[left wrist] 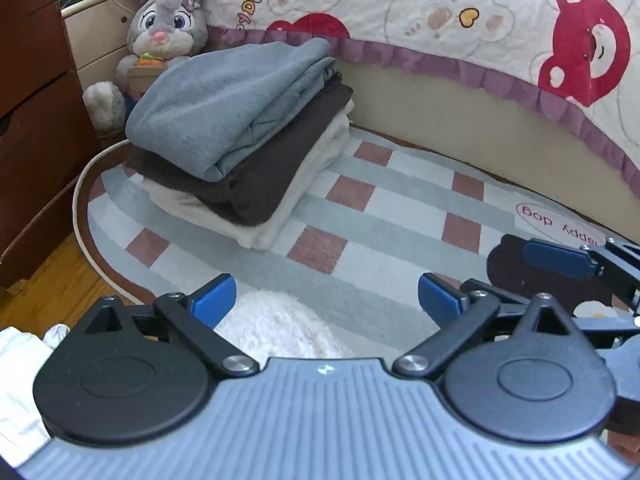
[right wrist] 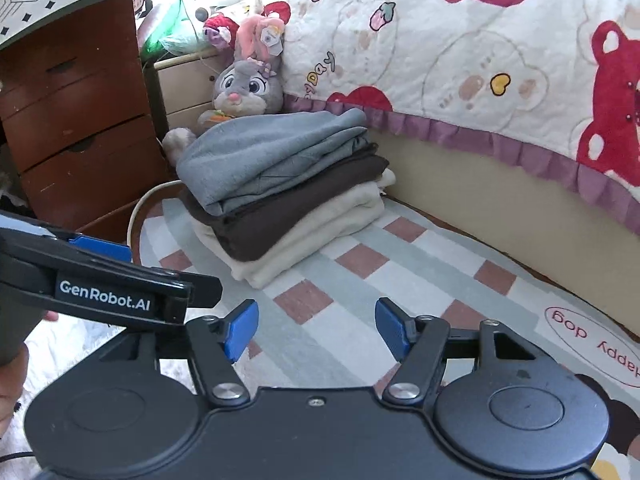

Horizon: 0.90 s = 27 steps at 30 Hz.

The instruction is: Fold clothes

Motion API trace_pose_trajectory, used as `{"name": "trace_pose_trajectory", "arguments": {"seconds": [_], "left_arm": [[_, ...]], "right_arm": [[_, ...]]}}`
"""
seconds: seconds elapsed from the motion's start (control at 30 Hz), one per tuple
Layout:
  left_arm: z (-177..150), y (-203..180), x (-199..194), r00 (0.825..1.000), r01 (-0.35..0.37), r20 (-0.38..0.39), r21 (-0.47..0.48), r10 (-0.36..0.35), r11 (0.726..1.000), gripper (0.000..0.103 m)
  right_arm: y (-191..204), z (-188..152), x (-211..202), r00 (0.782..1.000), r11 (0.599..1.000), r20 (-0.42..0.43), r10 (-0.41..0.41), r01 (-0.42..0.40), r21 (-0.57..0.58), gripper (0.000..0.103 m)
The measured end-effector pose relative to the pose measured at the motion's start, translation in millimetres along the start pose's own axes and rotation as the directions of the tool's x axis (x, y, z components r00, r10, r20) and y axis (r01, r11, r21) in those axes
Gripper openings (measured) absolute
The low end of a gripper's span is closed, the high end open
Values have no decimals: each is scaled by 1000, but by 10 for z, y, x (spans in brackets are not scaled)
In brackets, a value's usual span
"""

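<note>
A stack of folded clothes sits at the far end of a checkered rug, with a grey piece on top, a dark brown one under it and cream ones at the bottom. The right wrist view shows the same stack. My left gripper is open and holds nothing. Just below its fingers lies a white fluffy garment. My right gripper is open over the bare rug, and nothing is between its pads. Both grippers hang side by side, short of the stack.
A grey plush rabbit leans behind the stack. A brown chest of drawers stands to the left. The bed with a bear-print quilt bounds the rug at the right. A white cable curves along the rug's left edge over the wooden floor.
</note>
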<state>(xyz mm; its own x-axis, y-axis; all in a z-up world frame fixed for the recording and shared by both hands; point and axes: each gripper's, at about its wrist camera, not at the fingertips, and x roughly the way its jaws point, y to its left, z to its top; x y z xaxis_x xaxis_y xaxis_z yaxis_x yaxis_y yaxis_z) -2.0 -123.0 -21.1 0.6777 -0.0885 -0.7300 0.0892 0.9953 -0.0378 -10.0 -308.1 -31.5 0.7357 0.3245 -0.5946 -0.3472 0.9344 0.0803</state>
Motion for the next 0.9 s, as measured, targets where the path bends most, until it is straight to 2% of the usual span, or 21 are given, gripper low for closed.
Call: {"name": "trace_pose_trajectory", "arguments": {"seconds": [0.2, 0.33, 0.5, 0.67, 0.9], "left_arm": [[-15, -113, 44, 1000, -8, -7, 27, 9, 1000, 99], [-44, -151, 83, 999, -37, -11, 47, 37, 998, 99], [-49, -82, 144, 999, -53, -6, 8, 53, 999, 99], [-58, -74, 272, 997, -80, -20, 26, 80, 996, 99], [-52, -103, 311, 995, -99, -14, 61, 100, 993, 99]], "right_arm": [[-15, -100, -11, 1000, 999, -8, 0, 0, 53, 70], [27, -175, -13, 1000, 999, -4, -26, 26, 29, 70], [-10, -191, 42, 1000, 999, -15, -11, 12, 37, 70], [-85, -191, 78, 1000, 997, -16, -20, 21, 68, 70], [-45, -198, 140, 999, 998, -32, -36, 37, 46, 70]]}}
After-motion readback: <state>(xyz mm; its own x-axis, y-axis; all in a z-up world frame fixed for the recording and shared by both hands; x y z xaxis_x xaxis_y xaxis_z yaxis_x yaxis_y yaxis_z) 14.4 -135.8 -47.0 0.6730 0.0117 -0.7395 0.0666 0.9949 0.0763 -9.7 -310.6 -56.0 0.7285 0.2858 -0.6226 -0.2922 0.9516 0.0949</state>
